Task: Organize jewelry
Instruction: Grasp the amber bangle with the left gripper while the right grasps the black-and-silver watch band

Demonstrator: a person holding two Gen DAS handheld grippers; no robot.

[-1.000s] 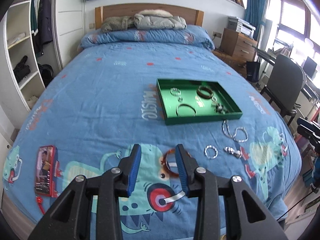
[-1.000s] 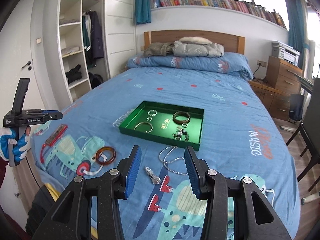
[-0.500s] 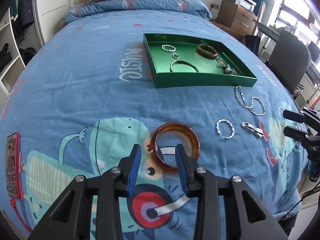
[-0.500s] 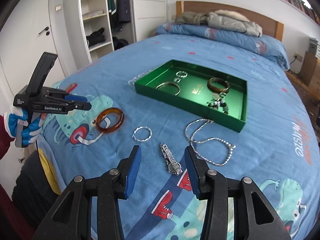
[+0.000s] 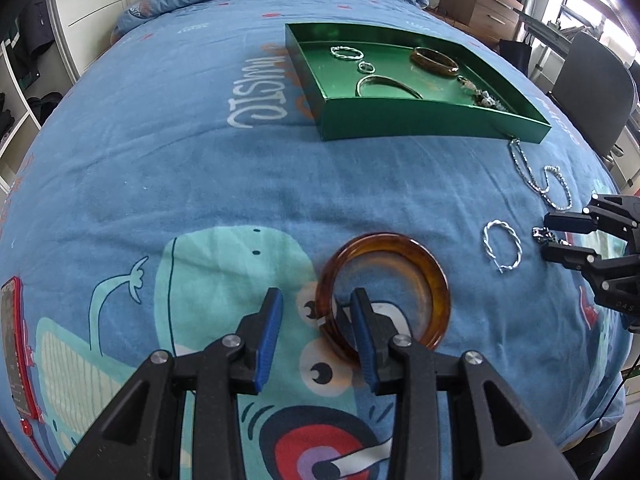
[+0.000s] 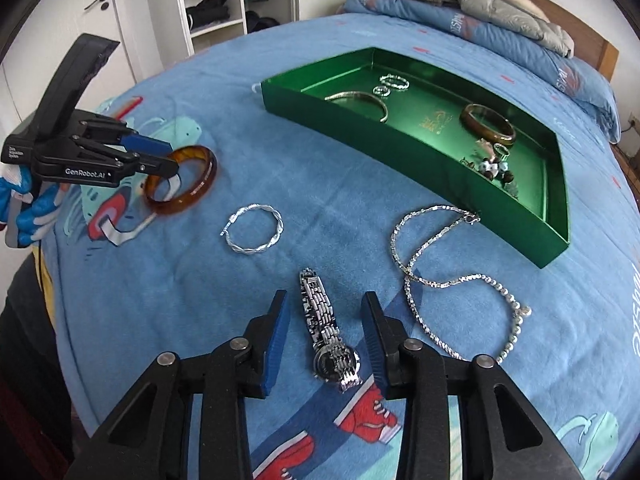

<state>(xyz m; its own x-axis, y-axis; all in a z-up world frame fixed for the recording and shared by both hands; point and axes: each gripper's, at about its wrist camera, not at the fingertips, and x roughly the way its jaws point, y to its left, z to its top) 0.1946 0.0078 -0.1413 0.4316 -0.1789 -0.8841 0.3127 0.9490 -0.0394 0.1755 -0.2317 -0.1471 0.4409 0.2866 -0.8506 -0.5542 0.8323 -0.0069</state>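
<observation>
My left gripper [image 5: 317, 294] is open and low over the bed, astride the near rim of the amber bangle [image 5: 384, 241]: one finger is inside the ring, the other outside, and neither pad presses on it. In the right wrist view the left gripper [image 6: 160, 156] hangs over the same bangle [image 6: 180, 204]. The jaws of my right gripper [image 6: 324, 296] are closing around the silver watch [image 6: 320, 316], which lies between them untouched. A twisted silver hoop [image 6: 280, 224] and a silver chain [image 6: 394, 240] lie loose on the cover. The green tray [image 6: 400, 148] holds several pieces.
The blue bedcover drops off close behind both grippers. A red case [image 5: 16, 344] lies at the left edge. A chair [image 5: 592, 92] stands beside the bed on the right. A gloved hand [image 6: 24, 204] holds the left gripper. Pillow and jacket lie at the headboard.
Both grippers have come down toward the cover. The left one now straddles the bangle's rim. The right one has come over the watch and its jaws have narrowed.
</observation>
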